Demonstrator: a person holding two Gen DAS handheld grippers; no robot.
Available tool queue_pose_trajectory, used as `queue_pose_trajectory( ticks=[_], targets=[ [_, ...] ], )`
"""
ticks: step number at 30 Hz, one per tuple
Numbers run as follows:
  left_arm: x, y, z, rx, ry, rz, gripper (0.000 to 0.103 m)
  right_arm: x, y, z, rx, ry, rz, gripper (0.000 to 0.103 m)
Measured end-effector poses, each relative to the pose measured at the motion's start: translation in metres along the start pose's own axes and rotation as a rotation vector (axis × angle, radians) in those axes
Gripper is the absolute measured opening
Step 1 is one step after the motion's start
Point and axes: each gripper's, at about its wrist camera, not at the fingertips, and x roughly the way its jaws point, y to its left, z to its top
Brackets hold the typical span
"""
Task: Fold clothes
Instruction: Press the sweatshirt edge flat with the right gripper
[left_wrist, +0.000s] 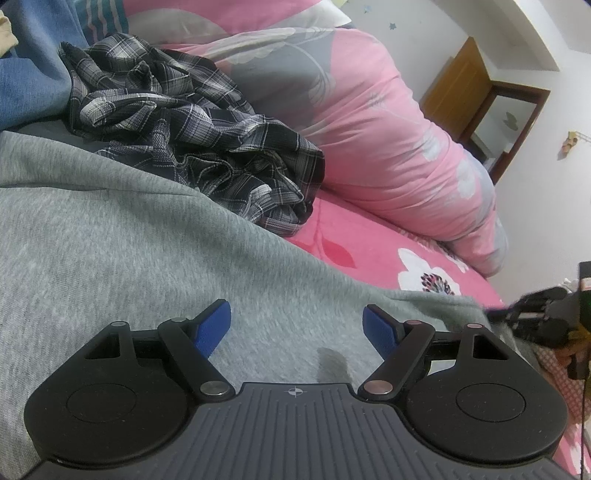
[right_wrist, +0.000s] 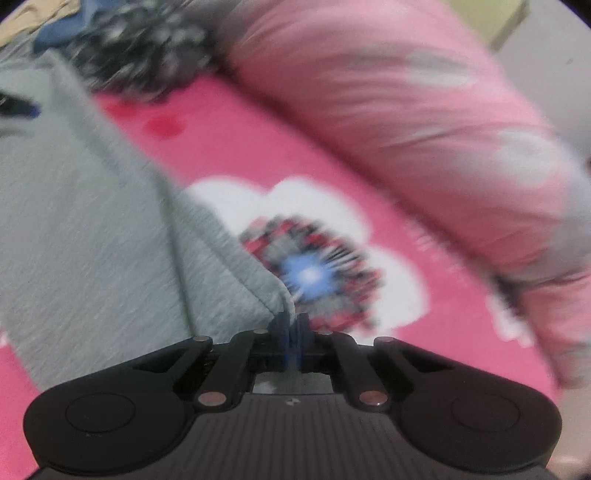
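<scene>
Early going: the grey garment (left_wrist: 129, 240) lies spread on the bed (right_wrist: 229, 147), right gripper (right_wrist: 293, 325) jaws clenched on its corner, left gripper (left_wrist: 297, 325) jaws spread above it; the plaid shirt (left_wrist: 184, 122) waits, crumpled.

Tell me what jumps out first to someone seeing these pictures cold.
A grey sweatshirt spreads across the pink flowered bedsheet, with the open left gripper over it. The right gripper is shut on the sweatshirt's corner. Behind lie a crumpled plaid shirt and a pink quilt.
</scene>
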Motion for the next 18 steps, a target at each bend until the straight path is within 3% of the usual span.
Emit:
queue_pose_trajectory(
  ticks=[4,8,10,13,14,18],
  targets=[
    [0.0,-0.001,-0.001,0.001,-0.001,0.001,0.079,0.006,-0.003,0.008,-0.019,-0.051,-0.163,0.003],
    [0.0,-0.001,-0.001,0.005,-0.002,0.002,0.079,0.044,-0.001,0.007,0.054,-0.041,-0.211,0.002],
    [0.0,-0.001,-0.001,0.003,-0.003,0.001,0.079,0.068,-0.004,-0.001,0.172,-0.006,-0.204,0.002],
    [0.0,0.0,-0.001,0.002,-0.004,0.0,0.079,0.074,-0.023,-0.015,0.431,-0.044,-0.196,0.009],
    [0.0,0.0,-0.001,0.002,-0.004,0.0,0.079,0.068,-0.035,-0.021,0.514,-0.06,-0.216,0.014],
    [0.0,0.0,-0.001,0.002,-0.003,0.0,0.079,0.035,-0.087,-0.048,0.775,-0.091,-0.384,0.014]
  ],
)
